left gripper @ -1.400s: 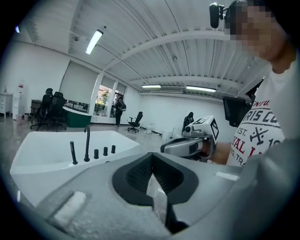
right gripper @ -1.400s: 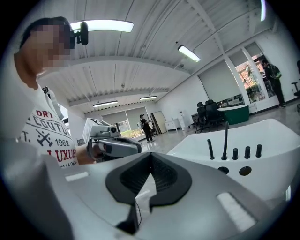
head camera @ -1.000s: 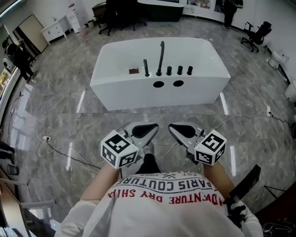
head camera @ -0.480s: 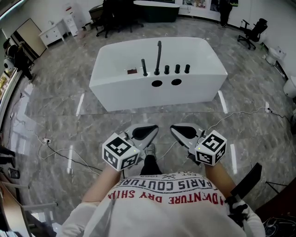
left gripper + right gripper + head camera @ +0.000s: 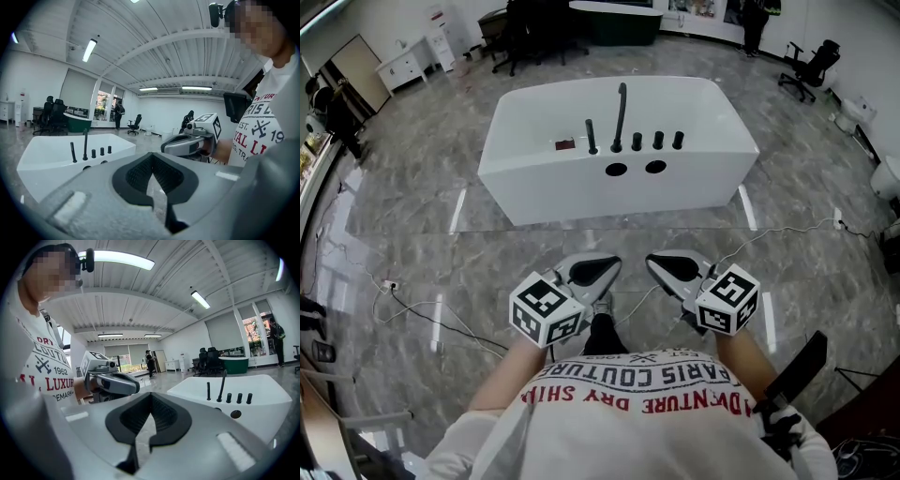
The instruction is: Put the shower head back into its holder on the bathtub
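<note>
Left gripper (image 5: 596, 269) and right gripper (image 5: 672, 267) sit side by side low in the head view. Both are well short of the bathtub (image 5: 609, 199) and point toward it over the grey marble floor (image 5: 422, 225). On the bathtub's near rim the shower head (image 5: 592, 137), a slim dark rod, stands upright just left of the tall spout (image 5: 622, 117). Three knobs (image 5: 658, 140) line up on the spout's other side. Whether the rod sits in a holder is too small to tell.

In the left gripper view the jaws are pressed together with nothing between them, and the bathtub lies well ahead at left.

In the right gripper view the jaws are likewise closed and empty, and the bathtub lies well ahead at right.
</note>
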Action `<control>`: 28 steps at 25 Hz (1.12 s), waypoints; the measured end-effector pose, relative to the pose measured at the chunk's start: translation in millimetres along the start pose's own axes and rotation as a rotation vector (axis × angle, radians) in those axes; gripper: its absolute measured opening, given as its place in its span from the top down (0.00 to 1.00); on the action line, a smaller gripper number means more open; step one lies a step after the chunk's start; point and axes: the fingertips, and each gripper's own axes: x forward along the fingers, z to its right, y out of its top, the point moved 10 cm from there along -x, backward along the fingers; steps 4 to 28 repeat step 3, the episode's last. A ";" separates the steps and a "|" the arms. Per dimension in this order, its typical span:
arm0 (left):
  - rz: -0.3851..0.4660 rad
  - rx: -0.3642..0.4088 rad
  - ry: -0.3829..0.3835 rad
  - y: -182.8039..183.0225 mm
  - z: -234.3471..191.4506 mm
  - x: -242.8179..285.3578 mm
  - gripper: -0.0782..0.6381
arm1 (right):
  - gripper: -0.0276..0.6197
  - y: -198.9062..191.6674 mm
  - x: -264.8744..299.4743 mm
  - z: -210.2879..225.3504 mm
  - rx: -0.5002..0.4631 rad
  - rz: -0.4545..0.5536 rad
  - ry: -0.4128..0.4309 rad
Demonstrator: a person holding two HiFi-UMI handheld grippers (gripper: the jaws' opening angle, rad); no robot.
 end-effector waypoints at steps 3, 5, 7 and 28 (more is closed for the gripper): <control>-0.004 0.001 -0.001 -0.9 0.0 -0.5 0.89 | 0.95 1.4 2.4 -0.6 0.001 -0.001 0.002; -0.004 0.001 -0.001 -0.9 0.0 -0.5 0.89 | 0.95 1.4 2.4 -0.6 0.001 -0.001 0.002; -0.004 0.001 -0.001 -0.9 0.0 -0.5 0.89 | 0.95 1.4 2.4 -0.6 0.001 -0.001 0.002; -0.004 0.001 -0.001 -0.9 0.0 -0.5 0.89 | 0.95 1.4 2.4 -0.6 0.001 -0.001 0.002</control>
